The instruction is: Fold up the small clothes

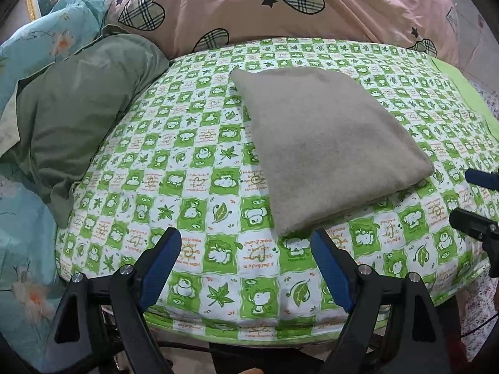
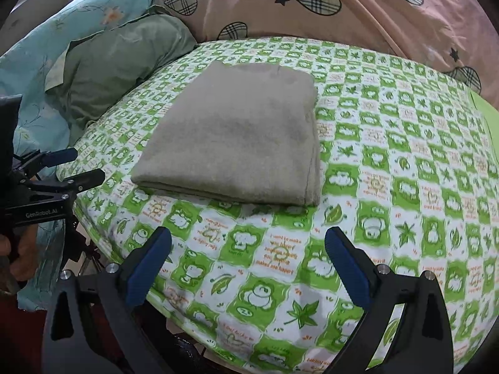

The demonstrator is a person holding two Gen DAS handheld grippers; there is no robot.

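Observation:
A grey-beige cloth (image 1: 324, 143) lies folded into a neat rectangle on the green-and-white checked sheet (image 1: 193, 205). It also shows in the right wrist view (image 2: 240, 137), with its folded layers at the near edge. My left gripper (image 1: 246, 243) is open and empty, hovering near the cloth's near corner, not touching it. My right gripper (image 2: 248, 240) is open and empty, just in front of the cloth's near edge. Each gripper appears at the side of the other's view: the right one (image 1: 474, 199) and the left one (image 2: 75, 168).
A green pillow (image 1: 81, 118) and a teal floral quilt (image 1: 46, 43) lie to the left. A pink quilt with plaid hearts (image 1: 280, 6) is piled behind the sheet. The sheet's front edge (image 1: 249, 333) drops off just ahead of my fingers.

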